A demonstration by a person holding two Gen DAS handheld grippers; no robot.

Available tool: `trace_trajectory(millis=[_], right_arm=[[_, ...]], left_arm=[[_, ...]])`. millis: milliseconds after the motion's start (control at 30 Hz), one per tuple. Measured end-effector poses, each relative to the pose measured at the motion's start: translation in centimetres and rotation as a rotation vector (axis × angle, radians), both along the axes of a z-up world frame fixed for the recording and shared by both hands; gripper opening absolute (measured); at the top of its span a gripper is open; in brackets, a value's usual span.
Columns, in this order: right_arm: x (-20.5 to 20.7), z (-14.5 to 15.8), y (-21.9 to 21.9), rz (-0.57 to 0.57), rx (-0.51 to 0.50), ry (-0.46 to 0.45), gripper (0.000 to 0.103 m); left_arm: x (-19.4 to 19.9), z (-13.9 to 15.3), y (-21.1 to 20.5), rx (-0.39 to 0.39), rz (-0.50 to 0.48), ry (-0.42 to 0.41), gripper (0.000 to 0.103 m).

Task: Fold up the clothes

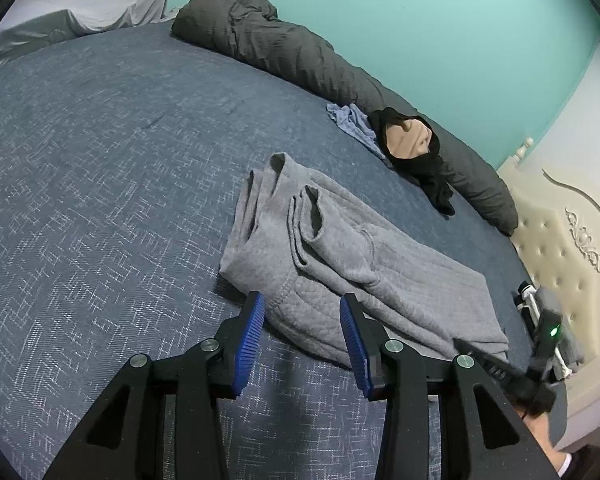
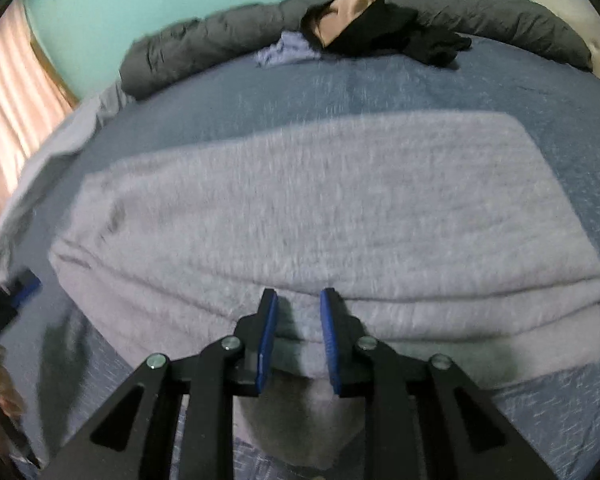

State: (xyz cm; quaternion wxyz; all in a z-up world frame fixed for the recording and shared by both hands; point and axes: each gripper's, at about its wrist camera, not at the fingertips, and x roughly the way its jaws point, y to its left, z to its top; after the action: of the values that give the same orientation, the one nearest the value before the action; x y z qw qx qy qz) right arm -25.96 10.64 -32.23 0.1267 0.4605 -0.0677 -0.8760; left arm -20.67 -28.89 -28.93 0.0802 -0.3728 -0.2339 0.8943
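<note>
Blue bedspread [image 1: 100,180] carried folded grey sweatpants [image 1: 340,248]. Left gripper [image 1: 302,320] fingers stood apart, empty, at the near edge. Right gripper [image 2: 298,322] fingers pinched a sweatpants fold.

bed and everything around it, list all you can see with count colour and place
quilted grey garment: one, light grey, folded lengthwise on the middle of the bed
blue woven bed cover: one, dark blue with pale flecks, under everything
rolled dark grey duvet: one, charcoal, along the far edge by the wall
black and beige garment: one, against the duvet
small crumpled blue cloth: one, pale blue, beside the black garment
grey pillow: one, far left corner
tufted cream headboard: one, right end of the bed
turquoise wall: behind the bed
pink curtain: left of the wall
left gripper: black, blue pads, open at the garment's near edge
right gripper: black, blue pads, garment edge between the pads, grip unclear
</note>
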Motion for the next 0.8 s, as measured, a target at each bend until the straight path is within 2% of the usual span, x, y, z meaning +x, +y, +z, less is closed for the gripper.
trace_trajectory(millis=[133,333,433,533,633,800], right_arm=[[0.5,0.2,-0.5,0.03,0.045,0.008,0.021],[0.3,2.7,-0.7,0.021,0.0,0.08,0.019],[-0.5,1.8,-1.8,0.041,0.005,0.057,0.016],[-0.6,-0.2,-2.6,0.039,0.022,-0.007,0.012],[-0.1,-1.8,-3.4,0.03,0.065,0.006,0.011],[-0.3,-2.4,-4.2,0.035,0.097,-0.009,0.01]], left_arm=[[0.0,0.0,-0.2,0.004,-0.005,0.002,0.043],[0.1,0.0,-0.2,0.002,-0.004,-0.001,0.044],[0.1,-0.2,-0.3,0.002,-0.004,-0.005,0.044],[-0.1,-0.5,-0.3,0.014,-0.003,-0.014,0.047],[-0.3,-0.7,-0.2,0.021,-0.005,-0.023,0.049],[-0.3,-0.7,0.3,0.017,-0.01,-0.024,0.049]])
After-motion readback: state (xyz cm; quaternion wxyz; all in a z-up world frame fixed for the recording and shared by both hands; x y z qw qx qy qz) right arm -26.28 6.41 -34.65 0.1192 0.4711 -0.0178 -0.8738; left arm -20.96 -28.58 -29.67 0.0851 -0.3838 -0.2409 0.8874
